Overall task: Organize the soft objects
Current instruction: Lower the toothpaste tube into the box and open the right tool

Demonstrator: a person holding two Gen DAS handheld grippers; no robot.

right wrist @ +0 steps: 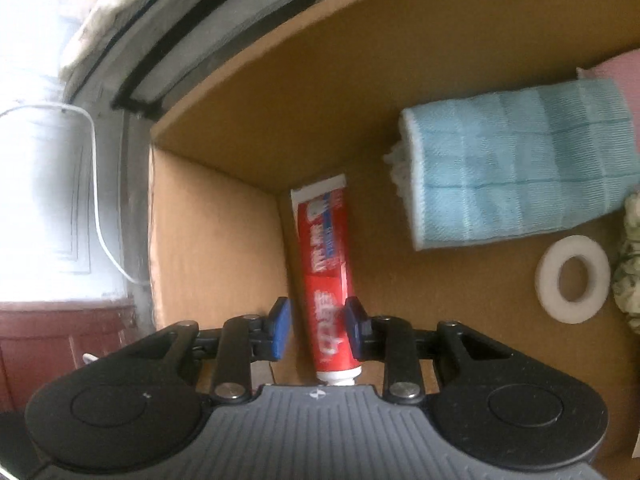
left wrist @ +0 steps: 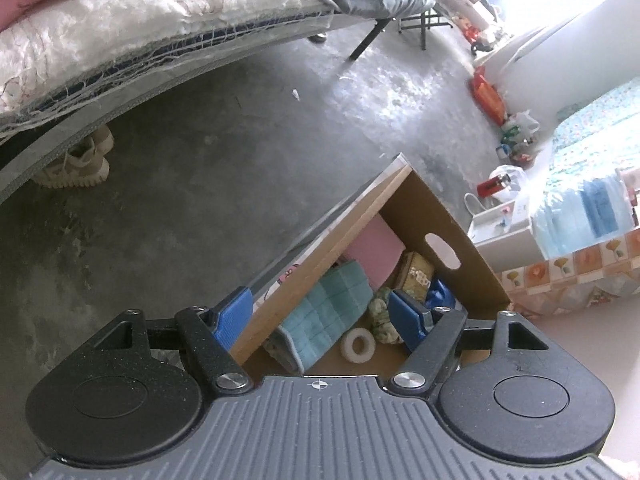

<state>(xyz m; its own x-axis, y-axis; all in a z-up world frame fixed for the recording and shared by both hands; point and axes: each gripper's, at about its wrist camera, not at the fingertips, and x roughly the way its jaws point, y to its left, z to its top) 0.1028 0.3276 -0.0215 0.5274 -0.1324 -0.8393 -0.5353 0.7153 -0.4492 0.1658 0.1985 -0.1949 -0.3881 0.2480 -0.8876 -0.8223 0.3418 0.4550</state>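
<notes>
The right gripper point(right wrist: 318, 328) brackets a toothpaste tube point(right wrist: 328, 280) whose long axis runs straight ahead between the jaws; whether the pads press it cannot be told. It lies along the cardboard box point(right wrist: 224, 248) wall on the jaws' left, with open floor rightward. The left gripper point(left wrist: 320, 316) hangs spread and empty above the box.

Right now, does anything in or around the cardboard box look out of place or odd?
Yes. A toothpaste tube lies in a corner of the cardboard box, between the right gripper's fingers; among the folded blue cloth and other soft items it hardly belongs. A white tape roll lies loose on the box floor too.
</notes>
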